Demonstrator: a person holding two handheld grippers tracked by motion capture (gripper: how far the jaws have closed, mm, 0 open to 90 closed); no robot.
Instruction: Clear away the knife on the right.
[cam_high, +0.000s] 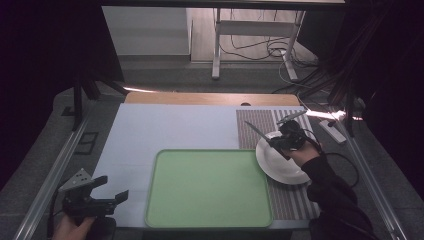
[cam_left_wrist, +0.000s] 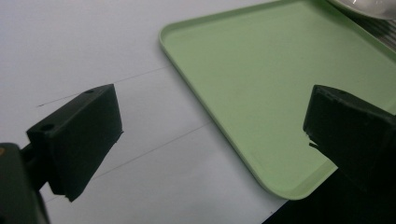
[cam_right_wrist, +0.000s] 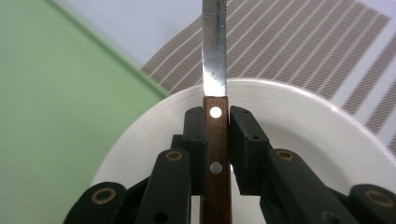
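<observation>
My right gripper (cam_high: 276, 143) is shut on a knife (cam_right_wrist: 215, 74) by its brown wooden handle with two rivets; the steel blade (cam_high: 256, 132) sticks out past the jaws. It hangs above a white plate (cam_high: 278, 162) that lies on a striped placemat (cam_high: 260, 122). In the right gripper view the plate (cam_right_wrist: 299, 116) spreads under the jaws (cam_right_wrist: 216, 135). A green tray (cam_high: 209, 187) lies at the table's front middle. My left gripper (cam_high: 114, 190) stands open at the front left, beside the tray's near corner (cam_left_wrist: 280, 112), with nothing between its jaws.
A pale blue cloth (cam_high: 165, 127) covers the table top. The striped placemat (cam_right_wrist: 299, 42) runs along the right side. Metal rails edge the table left and right. A desk frame and cables stand beyond the far edge.
</observation>
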